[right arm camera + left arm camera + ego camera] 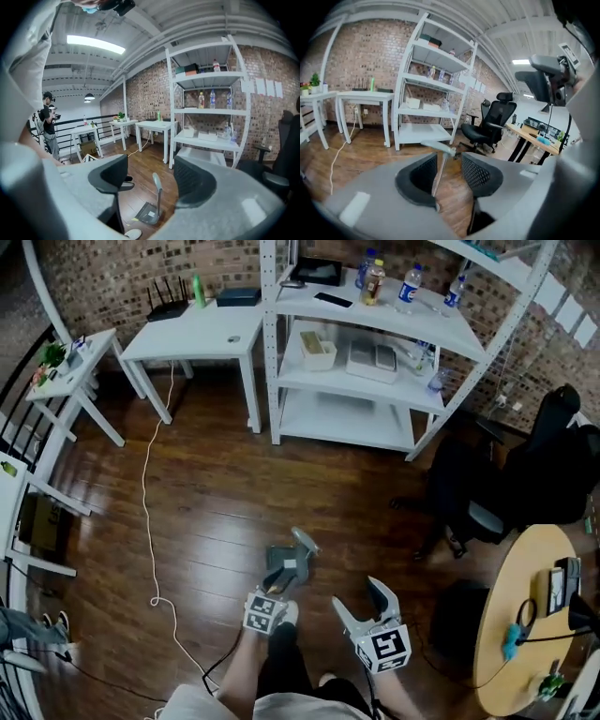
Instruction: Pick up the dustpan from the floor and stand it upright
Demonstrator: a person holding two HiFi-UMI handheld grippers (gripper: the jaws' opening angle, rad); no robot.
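The grey dustpan point(306, 542) stands upright on the wooden floor, its long handle pointing up. In the right gripper view its pan point(148, 213) rests on the boards with the handle point(159, 190) rising from it. My left gripper point(281, 576) hangs just in front of it with its jaws apart. In the left gripper view the thin handle point(438, 165) shows in the gap of the left gripper point(447, 176), and the pads do not press on it. My right gripper point(367, 601) is raised to the right, open and empty point(150, 180), and looks down at the dustpan from a distance.
A white shelf rack point(375, 362) and a white table point(192, 334) stand at the far wall. A black office chair point(506, 493) and a round wooden table point(525, 615) are at the right. A white cable point(150, 521) runs over the floor at the left.
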